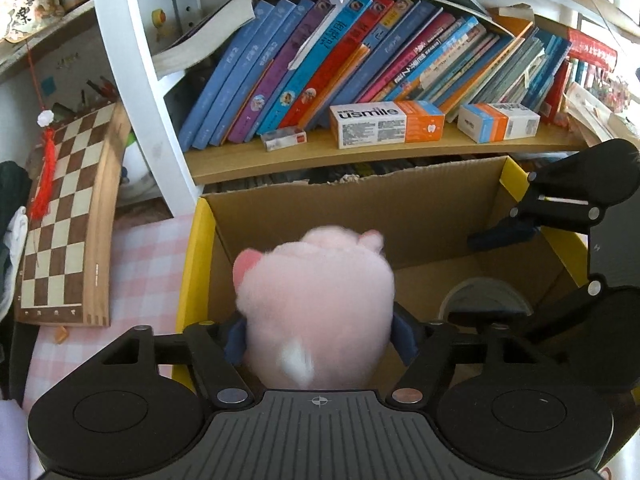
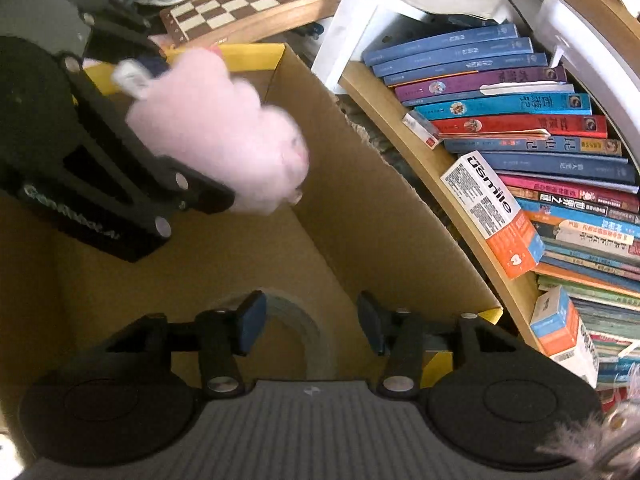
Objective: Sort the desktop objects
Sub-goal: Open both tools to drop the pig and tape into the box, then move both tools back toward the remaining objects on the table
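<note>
Left gripper [image 1: 320, 340] clamped on blurred pink plush toy [image 1: 316, 312] above cardboard box [image 1: 352, 220]; right gripper [image 2: 310, 324] spread, empty, half-hiding tape roll [image 2: 296, 328] inside.

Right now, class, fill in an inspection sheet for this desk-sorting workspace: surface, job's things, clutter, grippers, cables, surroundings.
Surface: pink checked tablecloth, seen left of the box.
Job's things: pink plush toy held over the open cardboard box; a tape roll lies on the box floor.
Clutter: chessboard leaning at the left with a red tassel hanging in front of it; usmile carton and two smaller cartons on the shelf.
Grippers: left gripper shut on the plush toy; right gripper open, empty, above the tape roll.
Cables: nothing seen.
Surroundings: bookshelf behind the box, packed with leaning books.
</note>
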The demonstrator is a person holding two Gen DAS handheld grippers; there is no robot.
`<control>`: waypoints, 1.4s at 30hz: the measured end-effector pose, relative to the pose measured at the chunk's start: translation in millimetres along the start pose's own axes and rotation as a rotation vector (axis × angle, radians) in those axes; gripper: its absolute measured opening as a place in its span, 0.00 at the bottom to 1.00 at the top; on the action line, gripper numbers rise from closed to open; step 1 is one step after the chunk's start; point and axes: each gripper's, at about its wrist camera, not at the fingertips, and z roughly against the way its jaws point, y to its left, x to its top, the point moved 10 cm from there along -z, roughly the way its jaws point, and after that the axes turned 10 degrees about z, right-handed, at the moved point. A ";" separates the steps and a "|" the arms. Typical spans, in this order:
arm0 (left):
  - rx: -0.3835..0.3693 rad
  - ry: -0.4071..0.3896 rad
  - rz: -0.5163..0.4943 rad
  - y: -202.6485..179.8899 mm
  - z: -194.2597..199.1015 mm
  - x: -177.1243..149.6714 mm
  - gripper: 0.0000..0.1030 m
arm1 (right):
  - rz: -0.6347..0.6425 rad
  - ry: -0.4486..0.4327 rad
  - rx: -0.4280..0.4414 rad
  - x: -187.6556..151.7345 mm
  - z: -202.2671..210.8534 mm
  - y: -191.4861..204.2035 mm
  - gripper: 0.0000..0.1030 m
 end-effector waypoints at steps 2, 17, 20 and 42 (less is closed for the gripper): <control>-0.002 -0.011 0.001 -0.8 5.2 2.2 0.81 | -0.017 -0.017 0.002 1.0 7.4 0.4 0.58; -0.043 -0.141 0.018 -7.8 81.3 12.9 0.91 | -0.229 -0.215 -0.046 4.9 105.5 1.2 0.69; -0.064 -0.170 0.014 -12.5 104.4 8.1 0.91 | -0.254 -0.249 -0.062 3.9 126.0 6.8 0.69; -0.044 -0.268 0.116 19.0 205.0 -82.2 0.93 | -0.476 -0.346 -0.125 -63.5 210.9 91.3 0.79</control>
